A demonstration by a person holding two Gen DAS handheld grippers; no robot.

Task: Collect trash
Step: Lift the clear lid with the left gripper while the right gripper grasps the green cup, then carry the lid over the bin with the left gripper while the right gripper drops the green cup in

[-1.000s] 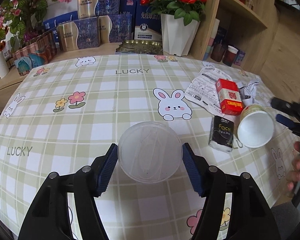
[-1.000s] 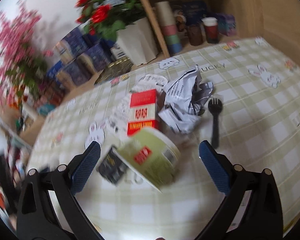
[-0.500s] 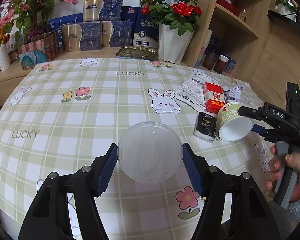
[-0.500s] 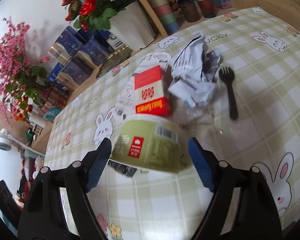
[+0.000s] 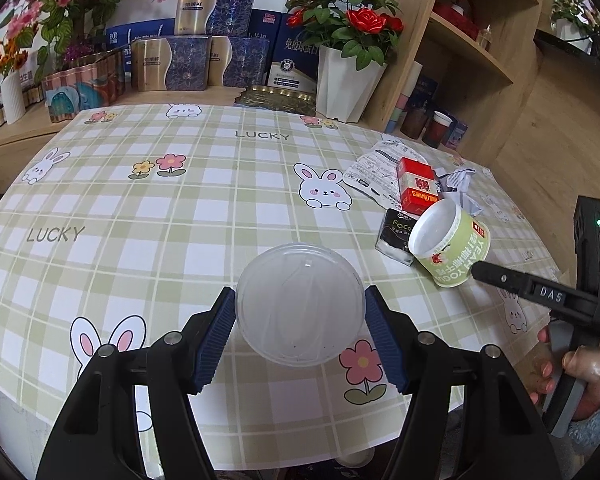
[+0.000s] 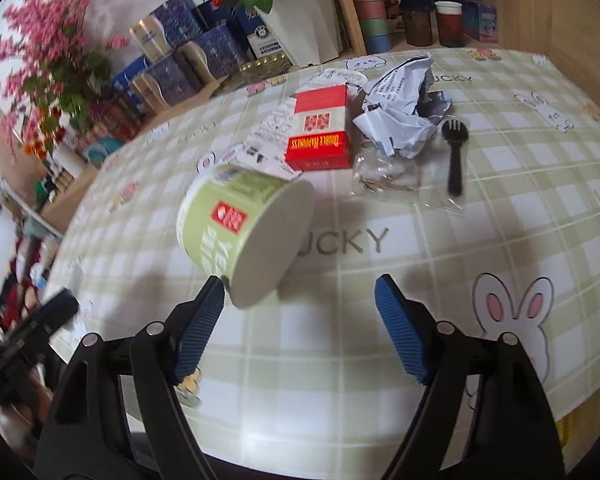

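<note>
Left hand-held gripper (image 5: 300,332) clamped on a clear lid (image 5: 300,304) above the checked surface (image 5: 140,208), right hand-held gripper (image 6: 300,312) parted wide, green cup (image 6: 244,236) tilted against its left pad only, red box (image 6: 320,128), crumpled paper (image 6: 404,108) and black fork (image 6: 455,152) lay beyond.

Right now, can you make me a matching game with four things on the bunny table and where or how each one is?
Things:
1. clear lid
2. green cup
3. red box
4. black fork

Places or states:
A. lying on the printed paper
B. squeezed between the left fingers
C. beside the crumpled paper
D. tipped on its side

Pairs: 1-B, 2-D, 3-A, 4-C
</note>
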